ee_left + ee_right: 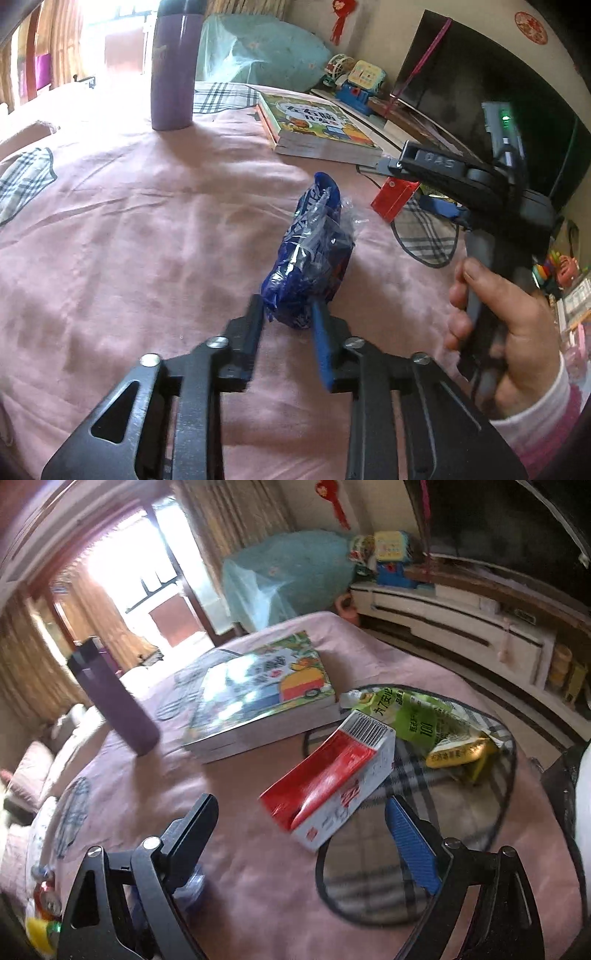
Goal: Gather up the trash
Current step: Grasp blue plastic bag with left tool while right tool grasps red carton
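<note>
A crumpled blue plastic wrapper (312,251) lies on the pink bedsheet (147,229). My left gripper (288,314) is shut on the wrapper's near end, both fingers pressing its sides. My right gripper (299,808) is open wide just in front of a red-and-white carton (332,775) lying on the sheet; the carton sits between and beyond the fingers, not gripped. A green and yellow snack bag (439,727) lies behind the carton. In the left wrist view the right gripper (399,162) shows above the red carton (395,194).
A stack of picture books (258,694) lies behind the carton, also in the left wrist view (317,125). A purple flask (173,66) stands at the back. A TV (480,92) and a cabinet (454,627) with toys are at the right.
</note>
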